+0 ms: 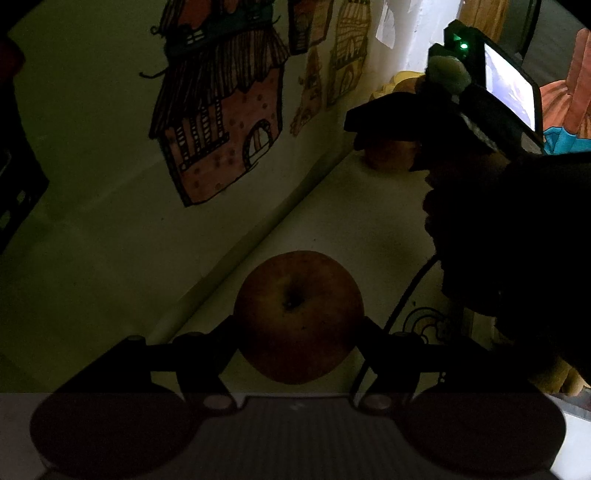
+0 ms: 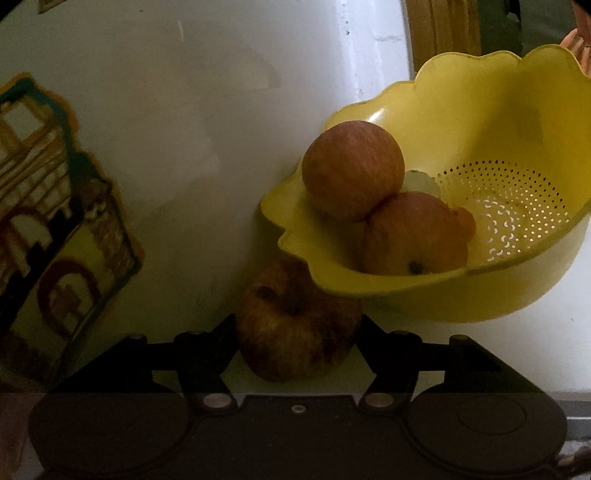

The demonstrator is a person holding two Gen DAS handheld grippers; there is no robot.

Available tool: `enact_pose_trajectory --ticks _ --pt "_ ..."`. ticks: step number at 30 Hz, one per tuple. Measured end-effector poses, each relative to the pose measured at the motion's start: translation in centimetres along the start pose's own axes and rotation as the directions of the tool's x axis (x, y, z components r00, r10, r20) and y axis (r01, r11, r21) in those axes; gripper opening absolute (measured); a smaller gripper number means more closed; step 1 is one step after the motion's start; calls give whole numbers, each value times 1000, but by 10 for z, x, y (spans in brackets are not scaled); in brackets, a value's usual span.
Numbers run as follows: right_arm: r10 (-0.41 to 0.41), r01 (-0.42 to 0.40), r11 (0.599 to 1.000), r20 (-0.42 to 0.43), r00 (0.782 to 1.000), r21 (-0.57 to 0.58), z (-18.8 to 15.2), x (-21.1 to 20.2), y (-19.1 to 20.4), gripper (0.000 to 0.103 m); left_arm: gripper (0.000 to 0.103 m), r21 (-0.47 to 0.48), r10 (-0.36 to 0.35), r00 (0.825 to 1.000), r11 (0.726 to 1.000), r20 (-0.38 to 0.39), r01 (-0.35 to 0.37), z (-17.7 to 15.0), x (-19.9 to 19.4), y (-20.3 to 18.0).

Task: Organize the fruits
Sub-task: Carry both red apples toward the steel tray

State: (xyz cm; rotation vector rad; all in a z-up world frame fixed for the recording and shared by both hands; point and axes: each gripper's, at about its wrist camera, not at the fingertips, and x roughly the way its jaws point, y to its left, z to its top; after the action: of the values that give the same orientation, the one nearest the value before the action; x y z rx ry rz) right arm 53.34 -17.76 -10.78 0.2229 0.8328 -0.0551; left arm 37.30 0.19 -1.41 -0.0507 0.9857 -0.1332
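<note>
In the left wrist view a reddish-brown apple point(image 1: 299, 295) sits stem-hollow up between my left gripper's fingers, and the left gripper point(image 1: 299, 325) is shut on it over the white tabletop. In the right wrist view my right gripper point(image 2: 297, 328) is shut on a second, streaky apple point(image 2: 291, 310) just in front of and below a yellow colander bowl point(image 2: 498, 74). Inside the bowl lie two apples point(image 2: 352, 170) point(image 2: 413, 232), a pale item and a small orange one behind them. The left view also shows the right gripper point(image 1: 388, 147) with its apple point(image 1: 388, 157), held by a dark hand point(image 1: 480, 229).
A wall point(image 1: 92, 184) with painted house drawings point(image 1: 221, 122) runs along the table's far edge point(image 1: 295, 206). A cable point(image 1: 402, 302) hangs from the right gripper. A lit screen point(image 1: 511, 92) sits on that gripper. A wooden frame point(image 2: 443, 33) and orange cloth point(image 1: 569, 96) are behind the bowl.
</note>
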Motion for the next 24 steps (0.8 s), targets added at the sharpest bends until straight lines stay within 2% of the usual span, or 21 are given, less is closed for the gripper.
enact_pose_trajectory --ticks 8,13,18,24 --pt "94 -99 993 -78 992 -62 -24 -33 -14 68 72 23 -16 999 1000 32 15 -6 -1 3" --pt "122 -128 991 -111 986 -48 -47 -68 -22 68 72 34 -28 999 999 46 26 -11 -3 6" --pt "148 -151 987 -78 986 -47 -60 -105 -28 68 72 48 -27 998 999 56 25 -18 -6 4" --pt "163 -164 986 -30 986 -38 -62 -147 -46 68 72 69 -62 997 996 53 58 -25 -12 -4"
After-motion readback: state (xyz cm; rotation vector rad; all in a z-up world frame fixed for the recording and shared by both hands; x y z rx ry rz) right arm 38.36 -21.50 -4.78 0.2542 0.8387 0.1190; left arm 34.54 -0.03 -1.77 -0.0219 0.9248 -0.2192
